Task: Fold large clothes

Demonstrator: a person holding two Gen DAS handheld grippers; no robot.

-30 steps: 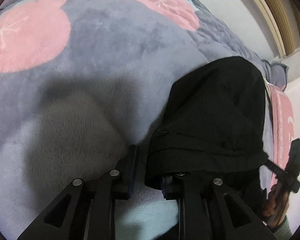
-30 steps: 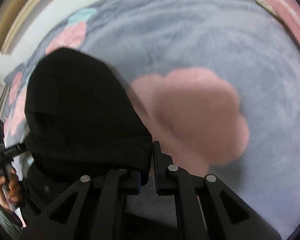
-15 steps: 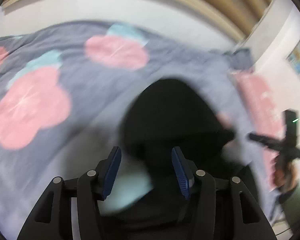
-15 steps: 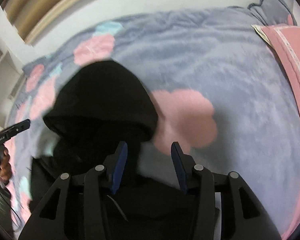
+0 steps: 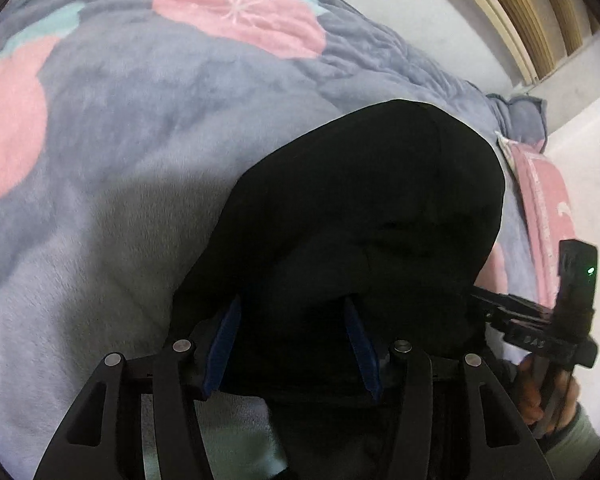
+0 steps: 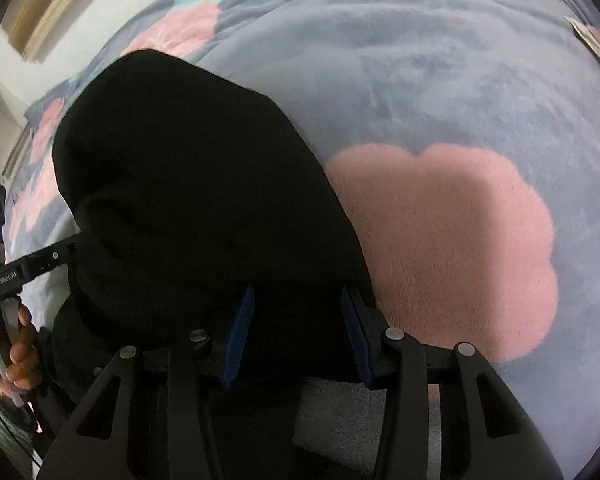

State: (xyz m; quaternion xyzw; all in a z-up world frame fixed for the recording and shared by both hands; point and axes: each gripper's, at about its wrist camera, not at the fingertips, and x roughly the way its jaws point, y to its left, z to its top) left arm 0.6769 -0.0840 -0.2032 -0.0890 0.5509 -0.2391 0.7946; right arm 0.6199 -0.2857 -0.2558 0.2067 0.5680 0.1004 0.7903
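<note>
Hovering over black garment (image 5: 364,216) on blanket (image 5: 112,168), both grippers released.
Garment's hood runs up-frame from both; left gripper (image 5: 292,340) and right gripper (image 6: 296,328) have jaws just opened, part-wide, straddling its near edge, pads clear.

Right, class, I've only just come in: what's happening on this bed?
A person is folding a black hooded garment on a grey blanket with pink flowers, a handheld gripper in each hand. The left gripper and right gripper have just opened. Both are open above the dark cloth, gripping nothing, and the hood lies flat on the blanket.
</note>
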